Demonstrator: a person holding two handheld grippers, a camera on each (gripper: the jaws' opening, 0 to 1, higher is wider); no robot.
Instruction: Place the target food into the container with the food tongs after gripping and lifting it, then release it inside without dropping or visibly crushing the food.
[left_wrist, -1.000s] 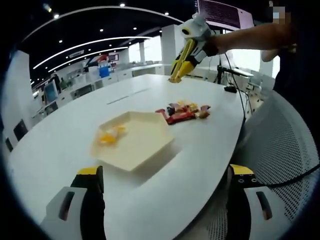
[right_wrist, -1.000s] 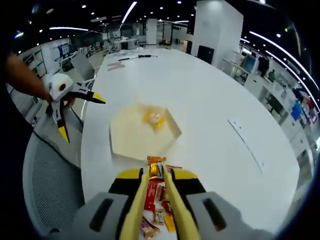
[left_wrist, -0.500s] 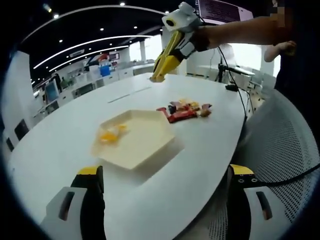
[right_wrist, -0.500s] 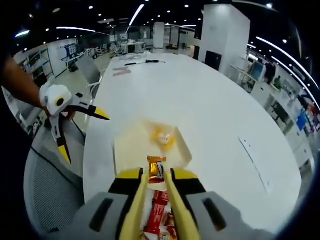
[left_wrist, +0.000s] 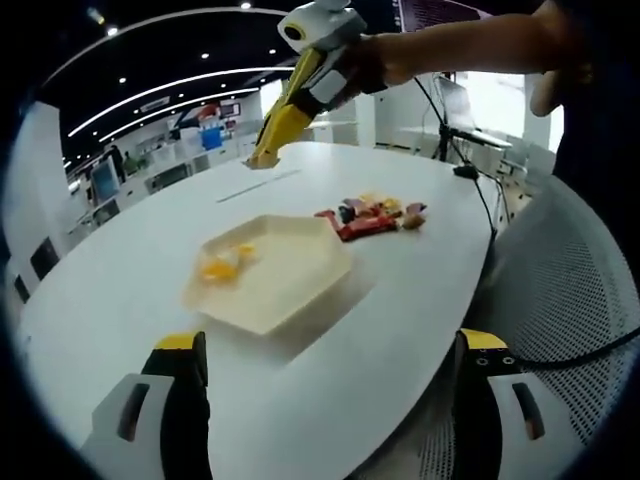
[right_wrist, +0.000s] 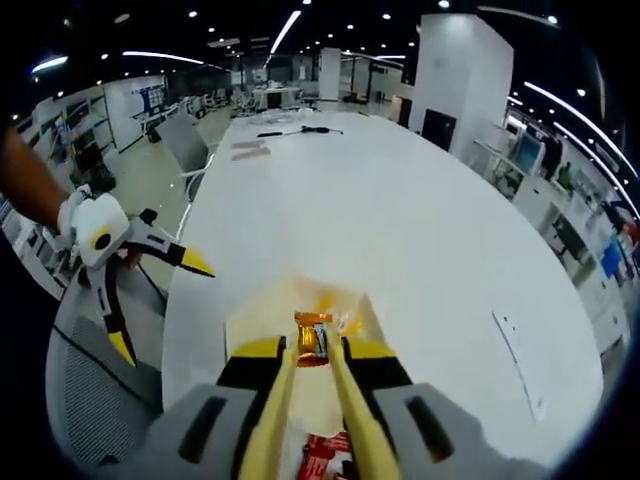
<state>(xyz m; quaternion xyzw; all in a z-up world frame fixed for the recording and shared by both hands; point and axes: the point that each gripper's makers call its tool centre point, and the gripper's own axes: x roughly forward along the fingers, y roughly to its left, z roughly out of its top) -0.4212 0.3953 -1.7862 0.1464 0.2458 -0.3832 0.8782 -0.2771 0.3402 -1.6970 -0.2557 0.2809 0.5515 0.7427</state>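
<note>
I hold the right hand-held gripper (right_wrist: 312, 345) pinching the tongs (right_wrist: 310, 400) on a wrapped snack (right_wrist: 312, 336) above the tray (left_wrist: 268, 275) for dropping, left hand-held gripper (left_wrist: 325, 400) spread idle.

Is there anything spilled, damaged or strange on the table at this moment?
Nothing stands out. The snack sits uncrushed in the tongs above the tray, and the other snacks lie in one pile beside it.
</note>
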